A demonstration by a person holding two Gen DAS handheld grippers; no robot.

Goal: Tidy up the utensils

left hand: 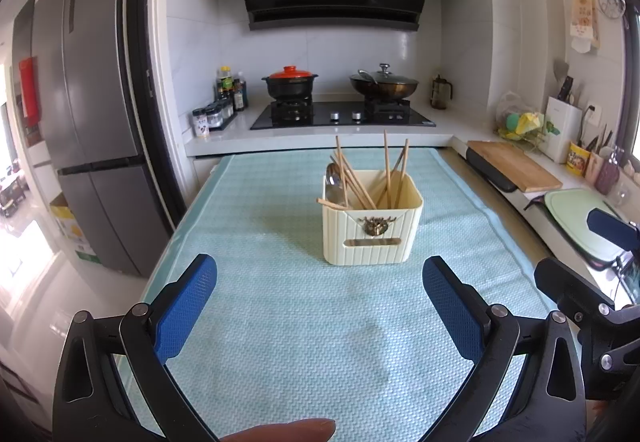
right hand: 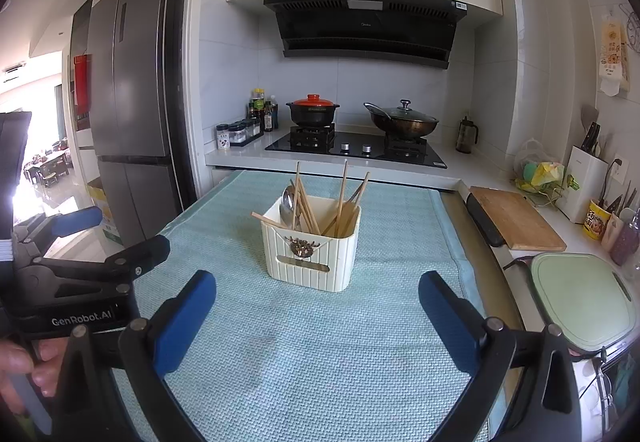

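1. standing upright near the middle of the mat [left hand: 280, 322], a cream holder [left hand: 372, 230] held the utensils; in the right wrist view the holder [right hand: 312, 258] sat ahead and a little left of centre.
2. wooden chopsticks [left hand: 387, 166] leaned at mixed angles inside the holder, some to the left, some to the right, and one lay low across the left rim, its end poking out past the wall.
3. a metal spoon [left hand: 333, 178] stood bowl-up in the left part of the holder, among the chopsticks [right hand: 341, 198]; the spoon [right hand: 286, 202] showed there in the right view too.
4. the left gripper [left hand: 320, 282] hung over the near mat with its blue pads spread wide, nothing between them, and well short of the holder.
5. the right gripper [right hand: 318, 298] was likewise spread wide and empty, its pads [right hand: 188, 318] above bare mat, near the holder's front but not touching it.
6. a fingertip [left hand: 288, 430] showed at the bottom edge of the left view, and a hand [right hand: 24, 366] gripped the left gripper's handle at the lower left of the right view.
7. beyond the mat, a hob [left hand: 344, 116] carried a black pot with a red lid [left hand: 290, 82] on the left burner and a lidded wok [left hand: 384, 84] on the right.
8. a wooden board [right hand: 516, 218] and a green board [right hand: 580, 294] lay on the counter to the right, and a fridge [left hand: 96, 102] stood to the left.
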